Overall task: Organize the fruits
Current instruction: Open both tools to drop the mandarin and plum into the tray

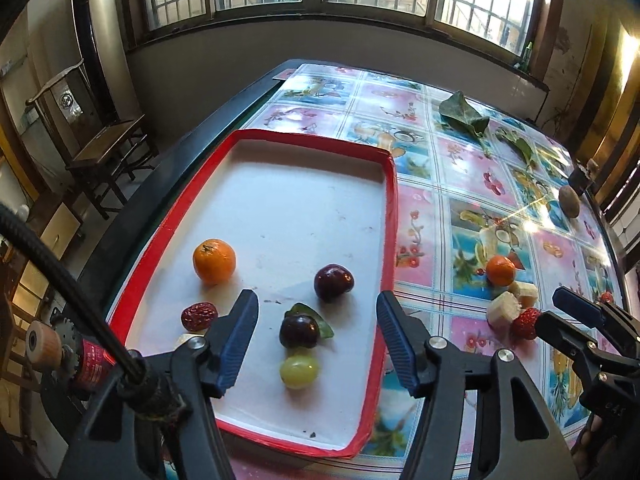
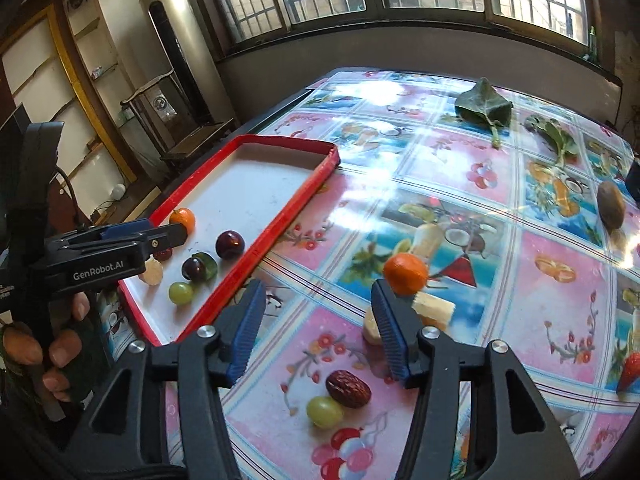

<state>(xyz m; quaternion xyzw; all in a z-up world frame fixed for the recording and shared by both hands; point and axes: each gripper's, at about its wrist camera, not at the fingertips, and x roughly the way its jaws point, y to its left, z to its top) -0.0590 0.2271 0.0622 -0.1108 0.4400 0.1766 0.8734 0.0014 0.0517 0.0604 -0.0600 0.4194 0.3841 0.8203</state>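
Observation:
A red-rimmed white tray (image 1: 390, 216) holds an orange (image 1: 214, 261), two dark plums (image 1: 333, 282), a red date (image 1: 199, 316), a green grape (image 1: 299, 371) and a pale slice. My left gripper (image 1: 318, 322) is open and empty above the plum and grape. My right gripper (image 2: 318, 320) is open and empty over the tablecloth. Below it lie a red date (image 2: 348, 389) and a green grape (image 2: 324, 412). An orange (image 2: 405, 273), banana pieces (image 2: 434, 309), a strawberry (image 2: 629, 368) and a kiwi (image 2: 611, 204) lie on the table.
Green leaves (image 2: 484, 106) lie at the table's far side. The left gripper shows in the right wrist view (image 2: 160, 236) over the tray. A wooden chair (image 1: 104, 148) stands left of the table. Windows run along the back wall.

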